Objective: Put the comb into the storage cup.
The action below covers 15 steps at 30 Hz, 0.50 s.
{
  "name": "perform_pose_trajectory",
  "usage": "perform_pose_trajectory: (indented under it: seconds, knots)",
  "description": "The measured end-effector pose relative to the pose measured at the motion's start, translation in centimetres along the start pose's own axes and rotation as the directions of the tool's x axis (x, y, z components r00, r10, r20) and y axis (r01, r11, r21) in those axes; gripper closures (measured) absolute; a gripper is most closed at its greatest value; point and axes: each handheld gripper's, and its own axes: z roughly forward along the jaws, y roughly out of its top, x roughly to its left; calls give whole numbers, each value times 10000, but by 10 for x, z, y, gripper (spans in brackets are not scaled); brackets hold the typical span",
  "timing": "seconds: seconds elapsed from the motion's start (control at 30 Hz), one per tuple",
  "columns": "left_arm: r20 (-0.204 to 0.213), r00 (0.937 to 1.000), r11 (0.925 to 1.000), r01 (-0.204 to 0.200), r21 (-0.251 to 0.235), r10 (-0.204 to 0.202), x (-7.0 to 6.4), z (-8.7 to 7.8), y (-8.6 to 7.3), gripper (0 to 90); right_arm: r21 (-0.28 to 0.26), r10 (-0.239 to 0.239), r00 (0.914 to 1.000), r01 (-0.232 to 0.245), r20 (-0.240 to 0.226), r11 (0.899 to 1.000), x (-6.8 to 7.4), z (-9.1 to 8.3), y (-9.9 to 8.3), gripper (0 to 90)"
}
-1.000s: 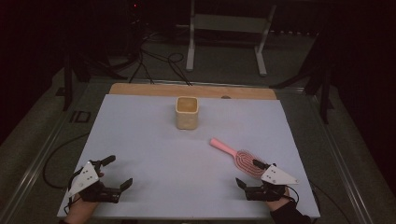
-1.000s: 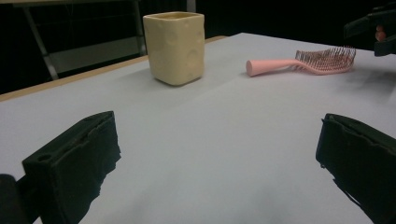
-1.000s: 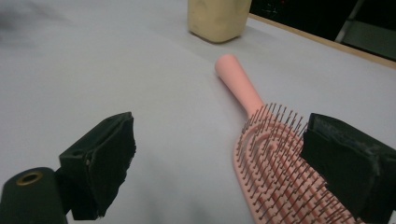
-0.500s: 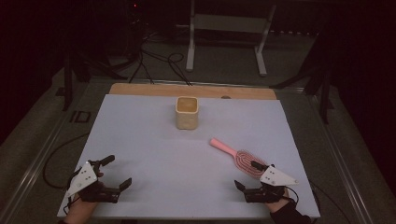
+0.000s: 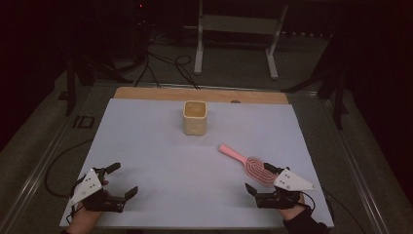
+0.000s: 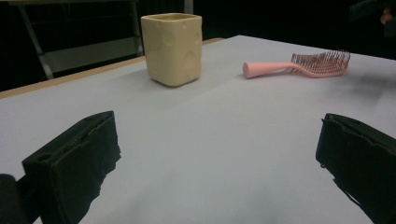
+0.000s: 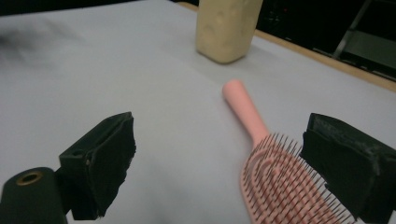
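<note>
A cream square cup (image 5: 195, 118) stands upright at the middle back of the pale table sheet (image 5: 160, 146). A pink hairbrush (image 5: 246, 164) lies bristles up at the right front, its handle pointing toward the cup. My right gripper (image 5: 257, 177) is open at the brush head, low over the sheet. In the right gripper view the brush (image 7: 261, 154) lies between the jaws, close to the right one, with the cup (image 7: 226, 28) beyond; the gripper (image 7: 219, 135) holds nothing. My left gripper (image 5: 124, 178) is open and empty at the left front. Its view (image 6: 217, 135) faces the cup (image 6: 173, 46) and brush (image 6: 299, 67).
A wooden strip (image 5: 199, 94) runs along the far edge of the table. Beyond it, on the dark floor, stand a metal frame's legs (image 5: 236, 44) and loose cables (image 5: 165, 63). Bare sheet stretches between the two grippers and the cup.
</note>
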Motion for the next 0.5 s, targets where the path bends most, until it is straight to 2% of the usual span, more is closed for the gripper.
perform_pose_trajectory:
  seconds: [0.1, 0.13, 0.37, 0.5]
  knots:
    - [22, 10000, 10000, 5, -7, -5, 0, 0, 0, 0, -15, -15, 10000, 16, 75, 10000, 0, 0, 7, 94]
    - [23, 10000, 10000, -1, -20, 1, 0, 0, 0, 0, -47, -106, 9999, 106, 103, 9999, -2, 1, 15, 94]
    - [68, 10000, 10000, 2, -52, -2, 0, -1, 1, 0, -218, -441, 9987, 447, 243, 9988, -7, 5, 39, 95]
    - [90, 10000, 10000, 5, -72, -4, 0, -1, 1, 0, -277, -401, 9990, 406, 187, 9988, -12, 9, 50, 95]
